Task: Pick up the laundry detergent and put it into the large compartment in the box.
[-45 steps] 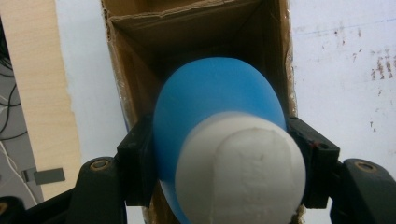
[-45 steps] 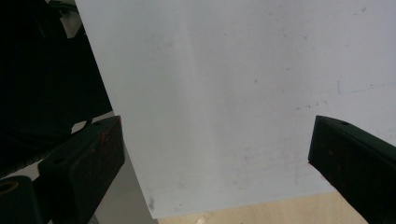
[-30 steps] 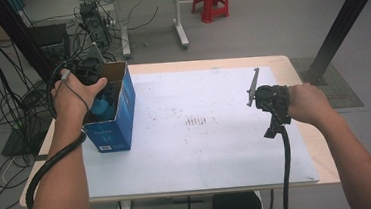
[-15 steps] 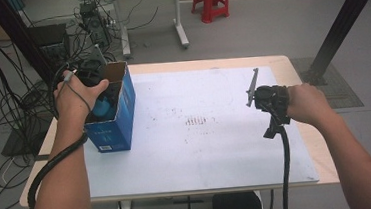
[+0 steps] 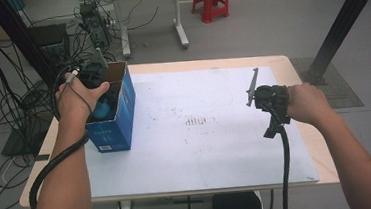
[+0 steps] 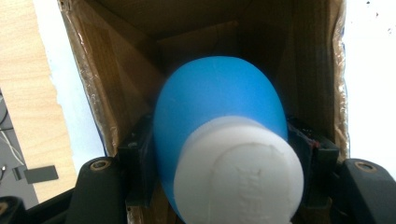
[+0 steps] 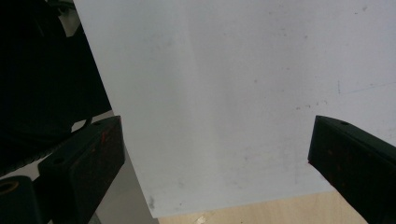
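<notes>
The left gripper (image 6: pixel 219 168) is clamping a blue bottle (image 6: pixel 219 112) with a white cap (image 6: pixel 240 175) between its fingers (image 6: pixel 137 163), inside the open cardboard box (image 5: pixel 117 120) at the table's (image 5: pixel 205 183) left edge. The right gripper (image 7: pixel 219 154) is hovering above the white mat (image 7: pixel 233 93), fingers spread and holding nothing.

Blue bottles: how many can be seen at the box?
1. The blue bottle sits inside the open box, clamped by the left hand-held gripper; others may be hidden deeper inside.

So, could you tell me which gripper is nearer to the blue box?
Left. The left gripper reaches into the blue box, shut on a blue bottle. The right gripper hovers open across the table.
</notes>
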